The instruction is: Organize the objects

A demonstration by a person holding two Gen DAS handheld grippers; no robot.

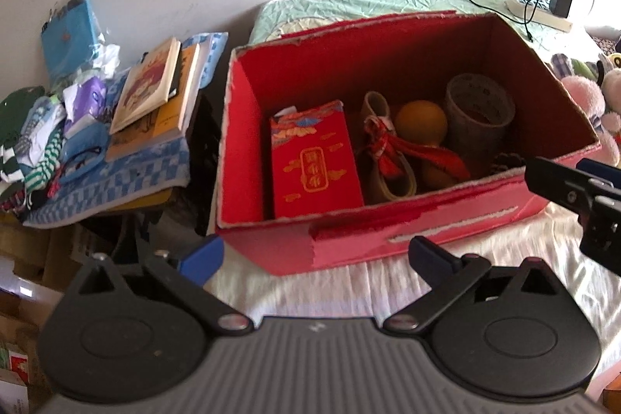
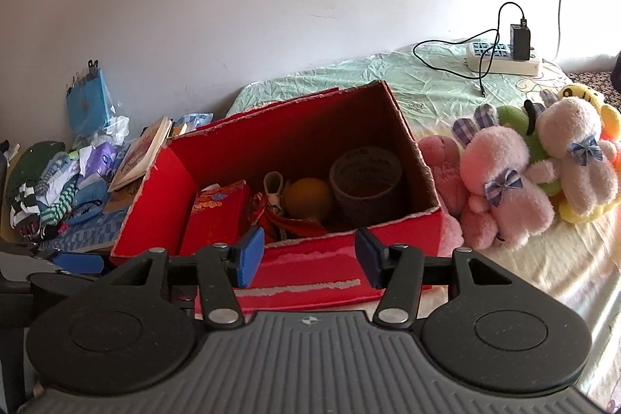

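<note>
Progress looks partial: the red cardboard box (image 1: 388, 231) with frayed white edges, standing on the bed (image 2: 543, 278) at the centre of both frames, already holds a glossy red packet with gold print (image 1: 314, 161), a small beige shoe with red ribbon lace (image 1: 388, 158), a smooth orange ball (image 1: 423, 121) and a grey roll of tape (image 1: 479, 111), all lying side by side on its floor. Left to sort, by my reading, are the fuzzy pink and white plush rabbits (image 2: 504, 181) heaped at the right of the right wrist view, touching the box's outer wall, and the clutter at the left of the frame: paperback books (image 1: 155, 92) stacked on a blue checked cloth (image 1: 116, 181), beside crumpled striped socks (image 1: 39, 150). Both tools are empty. Left gripper (image 1: 314, 255) has its blue pads spread wide before the box's front wall; right gripper (image 2: 308, 255) is also parted, somewhat narrower, aimed at the same wall.
</note>
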